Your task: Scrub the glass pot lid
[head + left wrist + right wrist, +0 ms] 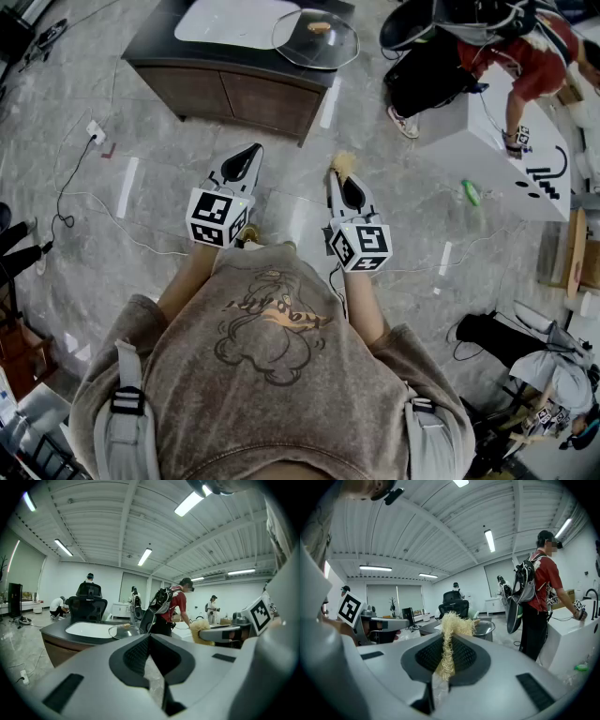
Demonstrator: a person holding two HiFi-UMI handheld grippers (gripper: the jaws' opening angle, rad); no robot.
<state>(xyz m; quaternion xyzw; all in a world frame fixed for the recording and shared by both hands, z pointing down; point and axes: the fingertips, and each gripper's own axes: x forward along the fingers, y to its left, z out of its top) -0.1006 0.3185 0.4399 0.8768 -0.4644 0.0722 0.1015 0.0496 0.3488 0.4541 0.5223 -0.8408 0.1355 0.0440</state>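
Observation:
The glass pot lid (pixel 316 38) lies on the far right corner of a dark cabinet (pixel 159 42), beside a white board; it also shows as the glass pot lid (pixel 123 630) and the glass pot lid (pixel 483 628) in the gripper views. My left gripper (pixel 253 150) is held in front of my chest, well short of the cabinet, shut with nothing between its jaws. My right gripper (pixel 341 171) is level with it and shut on a pale yellow fibrous scrubber (pixel 449 639), whose tuft sticks out past the tips as the scrubber (pixel 343 163).
A person in a red top with a backpack (pixel 525 56) bends over a white counter (pixel 487 141) at the right. Cables (pixel 84 202) and tape strips run across the grey marble floor. Bags and gear (pixel 525 347) lie at the lower right. More people and an office chair (pixel 89 606) stand behind the cabinet.

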